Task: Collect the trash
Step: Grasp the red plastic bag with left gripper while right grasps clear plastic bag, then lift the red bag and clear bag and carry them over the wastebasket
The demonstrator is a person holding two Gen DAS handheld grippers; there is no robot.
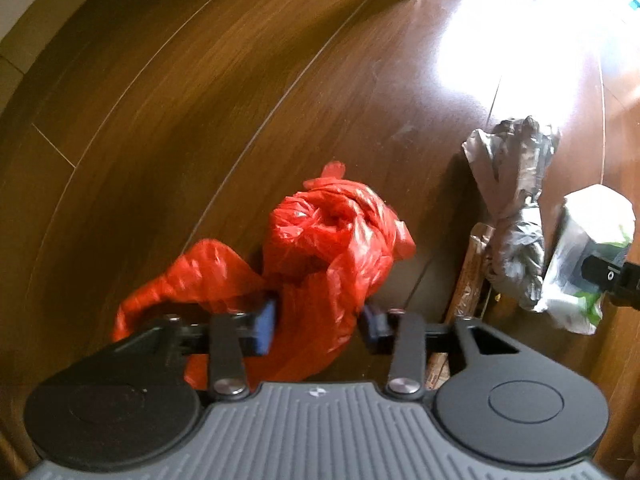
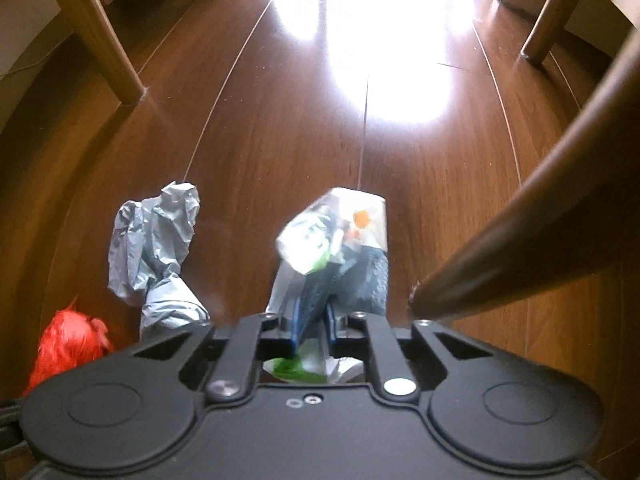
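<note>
Trash lies in three crumpled bags on the dark wooden floor (image 1: 200,92), and the grey bag (image 1: 516,184) in the middle serves as the landmark. To its left, seen from the left wrist, sits the red plastic bag (image 1: 340,232), bunched up with one loose flap trailing away from the grey bag. The left claw (image 1: 322,320) points down at it, its blue pads (image 1: 266,328) on either side of the bag's lower folds; the plastic fills the gap between them and the near pad presses into it, so the claw is pinching the red plastic bag. On the other side of the grey bag (image 2: 156,240), just beside it, is the clear bag (image 2: 340,236) with green, orange and dark contents. The right claw (image 2: 312,332) is pressed together on the neck of that clear bag. A brown chair leg (image 2: 104,40) stands on the floor beyond the grey bag, and bright glare washes out the boards further off.
</note>
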